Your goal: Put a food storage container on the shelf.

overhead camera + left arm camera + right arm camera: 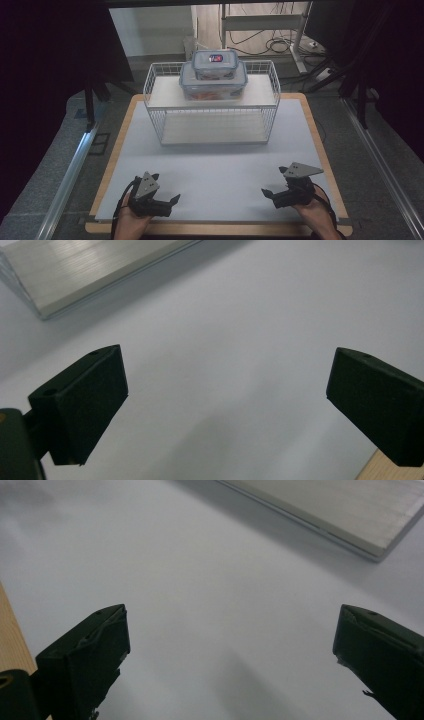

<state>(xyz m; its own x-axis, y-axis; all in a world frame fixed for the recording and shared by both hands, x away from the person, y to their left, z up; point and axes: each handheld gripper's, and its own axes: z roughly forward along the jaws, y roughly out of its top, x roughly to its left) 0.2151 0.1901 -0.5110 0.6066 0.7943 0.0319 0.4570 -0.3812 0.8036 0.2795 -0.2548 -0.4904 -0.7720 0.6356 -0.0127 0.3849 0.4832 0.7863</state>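
2 stacked containers [214, 74] on 1 wire rack [155, 85]; 2 claws gape: left claw [169, 199], right claw [272, 186].

High view: dim, dark at both sides – worktop [220, 160] evenly lit from above. Both gripper views: soft focus, faint shadows, no glare.

Your left gripper [165, 195] and right gripper [272, 187] are both matte black, and each carries a grey three-cornered plate on top with small dark dots in it. Thin black cables trail back past your bare hands [131, 220] — no sleeves show. Seen close in the gripper views, the jaws are blocky wedges faced with rough black pads [95, 405] — the right gripper's pads [95, 660] look frayed at the edges.
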